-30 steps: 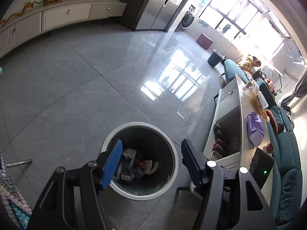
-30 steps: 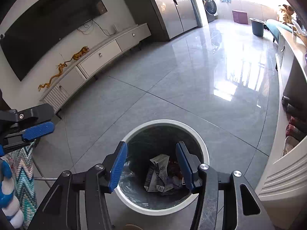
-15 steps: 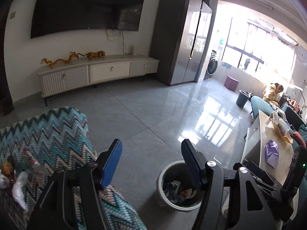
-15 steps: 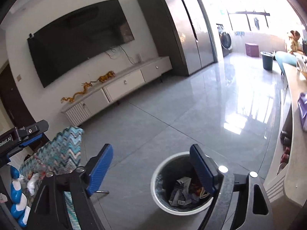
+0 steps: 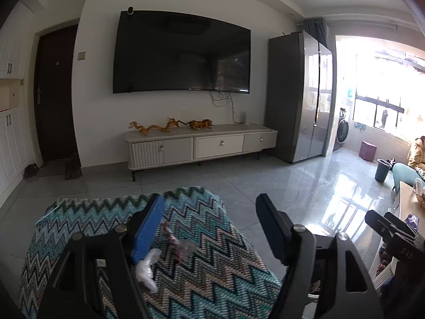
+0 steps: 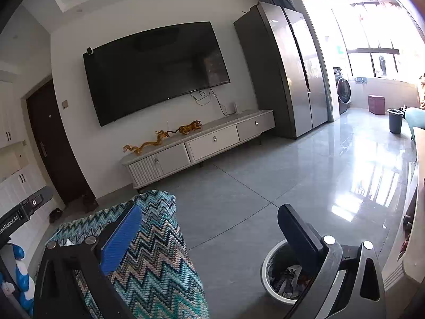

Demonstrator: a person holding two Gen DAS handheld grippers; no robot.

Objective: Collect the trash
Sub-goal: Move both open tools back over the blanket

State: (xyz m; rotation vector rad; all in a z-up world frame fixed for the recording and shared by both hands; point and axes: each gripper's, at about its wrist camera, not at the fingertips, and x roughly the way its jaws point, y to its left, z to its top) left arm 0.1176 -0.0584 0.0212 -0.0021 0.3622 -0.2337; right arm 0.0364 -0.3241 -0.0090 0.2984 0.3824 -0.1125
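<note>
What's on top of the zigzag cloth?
On the zigzag cloth: a clear crumpled plastic wrapper and a reddish wrapper scrap. The left gripper's finger covers the cloth beside them.

both wrist views low over the zigzag cloth (image 5: 212, 239), facing the shared tv wall (image 6: 156, 71)

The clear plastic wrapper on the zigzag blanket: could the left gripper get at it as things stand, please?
Probably yes: the left gripper, jaws opening and empty, points over the clear plastic wrapper on the zigzag blanket, with nothing covering it.
</note>
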